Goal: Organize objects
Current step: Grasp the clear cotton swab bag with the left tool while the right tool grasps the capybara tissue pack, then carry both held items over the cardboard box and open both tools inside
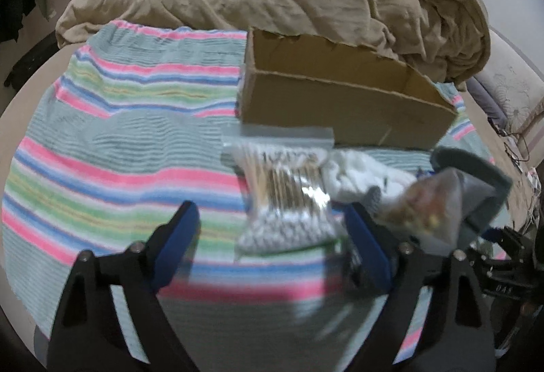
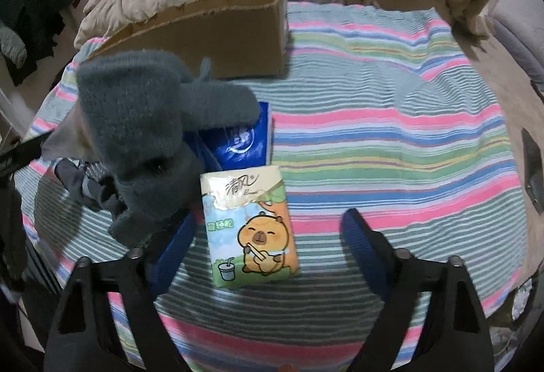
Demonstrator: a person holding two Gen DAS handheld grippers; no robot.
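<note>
Left hand-held gripper (image 1: 272,219) and right hand-held gripper (image 2: 268,225), both angled downward, jaws wide apart, nothing clamped.

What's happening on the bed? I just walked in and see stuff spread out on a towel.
A person is tidying small items with a pair of tongs in each hand. The left tongs hang open around a bag of cotton swabs; the right tongs hang open around a cartoon tissue pack. Neither is gripped yet. The cardboard box waits behind on the striped towel.
</note>
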